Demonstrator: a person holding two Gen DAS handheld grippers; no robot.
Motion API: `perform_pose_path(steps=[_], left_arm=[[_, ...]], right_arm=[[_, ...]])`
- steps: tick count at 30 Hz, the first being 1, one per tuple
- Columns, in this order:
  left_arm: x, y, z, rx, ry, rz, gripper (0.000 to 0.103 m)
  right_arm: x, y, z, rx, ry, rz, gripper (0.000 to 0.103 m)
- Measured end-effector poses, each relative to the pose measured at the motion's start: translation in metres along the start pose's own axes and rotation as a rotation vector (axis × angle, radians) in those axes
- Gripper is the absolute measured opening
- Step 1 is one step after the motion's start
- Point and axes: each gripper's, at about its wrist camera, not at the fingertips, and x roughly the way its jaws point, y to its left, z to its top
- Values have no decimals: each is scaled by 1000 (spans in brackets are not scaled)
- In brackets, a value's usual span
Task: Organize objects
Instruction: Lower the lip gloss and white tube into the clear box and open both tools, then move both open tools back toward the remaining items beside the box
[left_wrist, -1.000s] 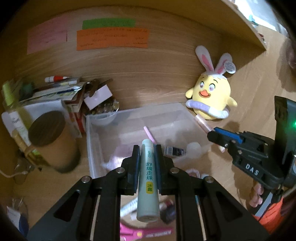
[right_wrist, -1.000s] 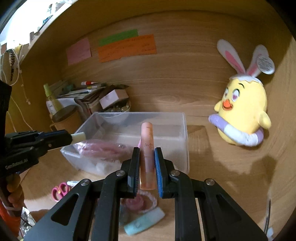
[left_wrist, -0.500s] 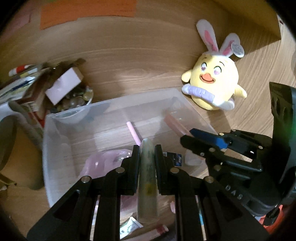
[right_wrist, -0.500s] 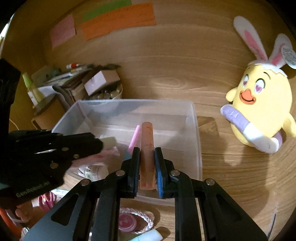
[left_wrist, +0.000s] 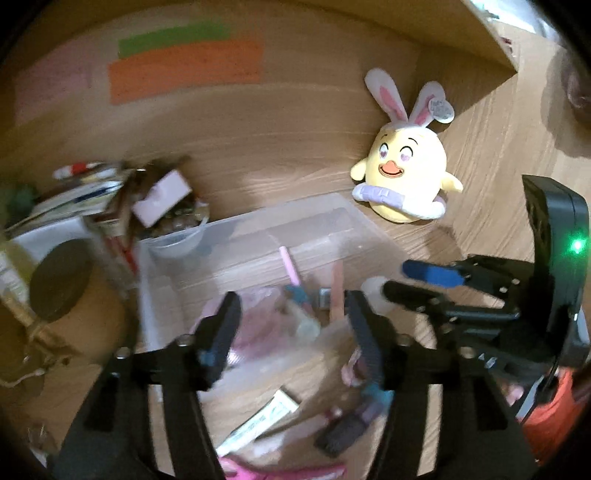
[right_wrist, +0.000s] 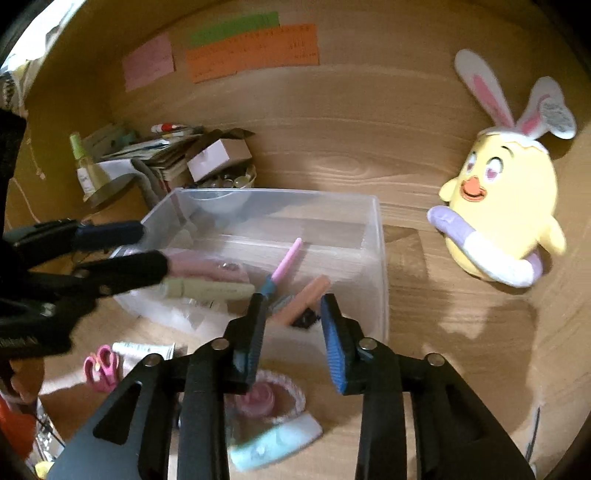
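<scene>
Both grippers hang over the clear plastic bin (right_wrist: 376, 206), their jaws opening with nothing pressed between them. In the right wrist view my right gripper (right_wrist: 293, 317) stands open above the peach tube (right_wrist: 306, 297), which lies slanted in the bin beside a pink pen (right_wrist: 286, 260). My left gripper (right_wrist: 151, 245) reaches in from the left, and the pale green tube (right_wrist: 207, 290) lies free just past its fingers. In the blurred left wrist view my left gripper (left_wrist: 291, 314) is wide open over the bin (left_wrist: 258, 225), with the peach tube (left_wrist: 338, 291) and my right gripper (left_wrist: 402, 282) to its right.
A yellow bunny-eared plush (right_wrist: 506, 206) sits right of the bin. Books, a small box (right_wrist: 218, 155) and a brown cup (left_wrist: 59, 280) crowd the back left. In front of the bin lie pink scissors (right_wrist: 101, 365), a white tube (right_wrist: 144, 349), a pink round case (right_wrist: 258, 398) and a light blue tube (right_wrist: 277, 443).
Both grippers opened. The green tube left the left gripper and the peach tube left the right one; both now lie in the bin. Both grippers pulled back a little.
</scene>
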Motion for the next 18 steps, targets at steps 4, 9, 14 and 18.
perform_pose_path(steps=[4, 9, 14, 18], left_arm=[[-13, 7, -22, 9, 19, 57, 73], [-9, 27, -58, -26, 105, 65, 89], [6, 41, -91, -32, 194, 79, 89], [14, 47, -106, -74, 235, 61, 89]], right_arm=[[-16, 2, -18, -6, -9, -35, 37], [-21, 0, -41, 13, 16, -59, 44], [-21, -6, -68, 55, 64, -73, 48], [-16, -10, -84, 87, 114, -70, 48]])
